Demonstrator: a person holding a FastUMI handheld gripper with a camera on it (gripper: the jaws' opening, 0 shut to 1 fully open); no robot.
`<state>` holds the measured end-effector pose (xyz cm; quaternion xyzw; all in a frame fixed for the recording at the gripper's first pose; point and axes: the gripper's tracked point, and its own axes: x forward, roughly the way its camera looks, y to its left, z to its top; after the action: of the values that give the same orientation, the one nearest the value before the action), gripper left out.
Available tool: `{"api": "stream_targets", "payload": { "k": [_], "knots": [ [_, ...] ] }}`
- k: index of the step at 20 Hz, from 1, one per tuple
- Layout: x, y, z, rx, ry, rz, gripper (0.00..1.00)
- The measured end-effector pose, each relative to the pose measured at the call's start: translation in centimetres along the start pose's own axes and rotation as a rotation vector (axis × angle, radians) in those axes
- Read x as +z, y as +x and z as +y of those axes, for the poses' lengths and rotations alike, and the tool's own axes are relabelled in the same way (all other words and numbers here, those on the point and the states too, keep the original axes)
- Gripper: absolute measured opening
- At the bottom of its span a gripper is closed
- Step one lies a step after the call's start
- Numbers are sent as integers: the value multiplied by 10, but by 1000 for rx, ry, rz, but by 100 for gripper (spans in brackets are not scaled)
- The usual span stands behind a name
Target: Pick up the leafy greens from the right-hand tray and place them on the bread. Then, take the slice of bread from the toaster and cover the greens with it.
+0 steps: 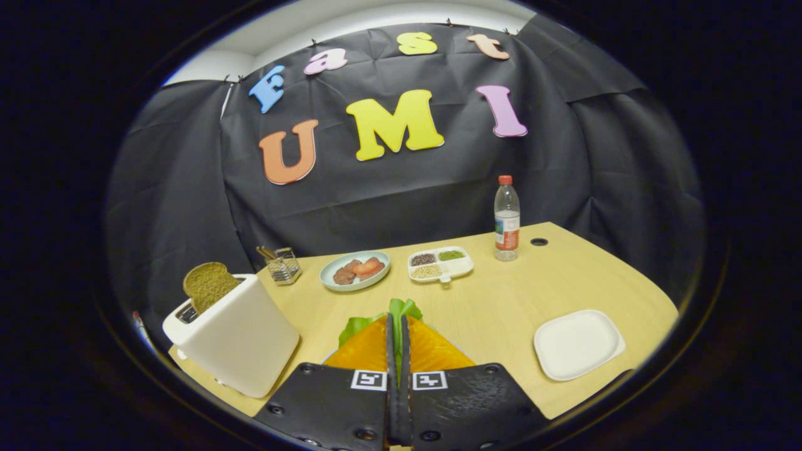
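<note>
My gripper (pixel 398 317) is shut on the leafy greens (pixel 354 326); a thin green edge shows between the two black fingers and a leaf tip pokes up past them. The greens hang right over an orange slice of bread (pixel 432 352) that lies under the fingers; whether they touch it I cannot tell. Off to the right of the fingers, the white square tray (pixel 576 343) is bare. A white toaster (pixel 235 338) stands to the left, with a brown slice of bread (pixel 208 285) sticking up out of its slot.
Beyond the fingers sit a pale plate with meat and tomato pieces (pixel 354 270), a white sectioned dish of grains (pixel 440 264) and a small glass holder (pixel 283 265). A water bottle (pixel 506 219) stands at the back right of the wooden table (pixel 501 300).
</note>
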<state>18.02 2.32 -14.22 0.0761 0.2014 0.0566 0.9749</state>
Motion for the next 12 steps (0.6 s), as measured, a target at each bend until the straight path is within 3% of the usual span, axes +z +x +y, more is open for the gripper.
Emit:
{"api": "stream_targets", "payload": {
  "k": [6, 12],
  "knots": [
    [-23, 21, -4, -99, 1, 8, 0],
    [-49, 36, 5, -143, 35, 32, 0]
  ]
}}
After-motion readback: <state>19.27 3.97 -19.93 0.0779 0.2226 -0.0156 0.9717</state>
